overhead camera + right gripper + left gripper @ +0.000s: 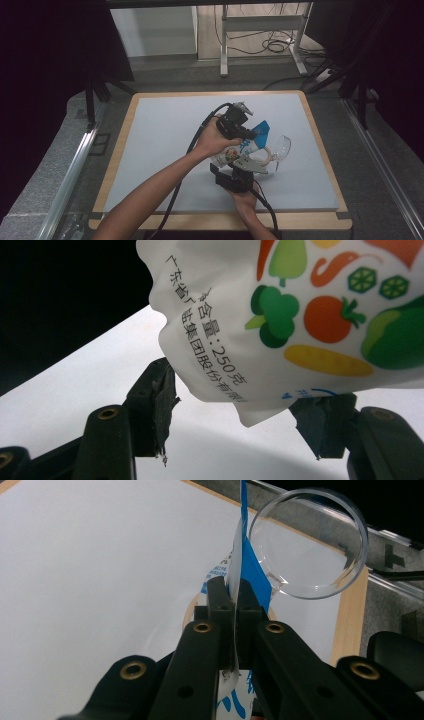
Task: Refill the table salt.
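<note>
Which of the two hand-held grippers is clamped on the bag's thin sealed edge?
The left hand-held gripper: its jaws are shut flat on the blue top edge of the white printed plastic bag. The right hand-held gripper straddles the bag's bottom corner, jaws wider apart.

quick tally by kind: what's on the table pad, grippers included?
Printed white-and-blue pouch: 1
Clear glass: 1
Grippers: 2, left gripper with jaws pinched on the pouch's top edge, right gripper with jaws at either side of its lower end
Total: 4
</note>
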The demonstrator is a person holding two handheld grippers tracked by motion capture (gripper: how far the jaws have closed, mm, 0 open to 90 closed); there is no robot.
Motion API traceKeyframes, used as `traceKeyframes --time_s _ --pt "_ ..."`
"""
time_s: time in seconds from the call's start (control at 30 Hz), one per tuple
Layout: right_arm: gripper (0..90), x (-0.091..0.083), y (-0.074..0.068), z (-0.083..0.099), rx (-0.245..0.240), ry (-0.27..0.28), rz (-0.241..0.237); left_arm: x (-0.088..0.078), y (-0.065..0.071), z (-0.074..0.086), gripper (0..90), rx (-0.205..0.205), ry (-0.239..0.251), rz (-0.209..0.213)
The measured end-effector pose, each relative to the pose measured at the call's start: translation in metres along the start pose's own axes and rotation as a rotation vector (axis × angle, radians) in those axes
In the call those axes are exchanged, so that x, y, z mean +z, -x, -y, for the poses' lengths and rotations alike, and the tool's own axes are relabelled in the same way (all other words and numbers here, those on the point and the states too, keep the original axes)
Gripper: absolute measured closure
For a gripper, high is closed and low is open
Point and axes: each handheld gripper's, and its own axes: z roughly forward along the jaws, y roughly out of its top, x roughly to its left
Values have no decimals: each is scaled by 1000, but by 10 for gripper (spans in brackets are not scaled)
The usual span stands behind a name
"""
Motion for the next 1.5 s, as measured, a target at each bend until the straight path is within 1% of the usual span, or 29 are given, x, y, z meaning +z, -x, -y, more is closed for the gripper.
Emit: traceKeyframes --time_s 0.03,0.07,0.13,0.2,0.27,0.37,0.43,0.57,0.77,0.8,0.87,1.1,1.27,1.4,1.5 --pt "387 0 0 0 0 0 0 0 0 0 900 0 0 0" --pt "386 -1 0 -1 17 1 -10 0 0 -1 900 -4 0 -1" --pt "387 -1 0 -2 30 4 -21 1 1 -2 900 -10 3 -6" --pt "386 -1 0 -2 34 8 -27 1 1 -2 900 -1 -4 -11" --pt "386 -2 0 -3 40 7 -34 2 1 -3 900 -5 -2 -12" --pt "386 -2 -1 -3 33 11 -30 2 1 -3 900 -8 -1 -8" --pt "386 -2 0 -3 43 11 -32 1 1 -3 900 -7 0 -9" --pt "386 -1 2 -2 37 8 -28 1 0 -3 900 1 -2 -11" --pt "386 -2 2 -2 33 7 -26 0 -1 -3 900 1 3 -5" --pt "386 -2 1 -2 34 8 -27 0 0 -3 900 -1 0 -2" --pt "386 -2 1 -2 20 10 -25 1 -1 -4 900 6 -8 1" --pt "387 -2 0 -2 21 12 -29 2 0 -5 900 5 -14 1" --pt "386 -3 -1 -3 30 8 -33 3 0 -6 900 12 -29 1" --pt "387 -2 -2 -3 22 16 -28 4 1 -8 900 12 -30 -1" --pt "395 -3 -2 -4 17 20 -24 5 2 -10 900 19 -40 -3"
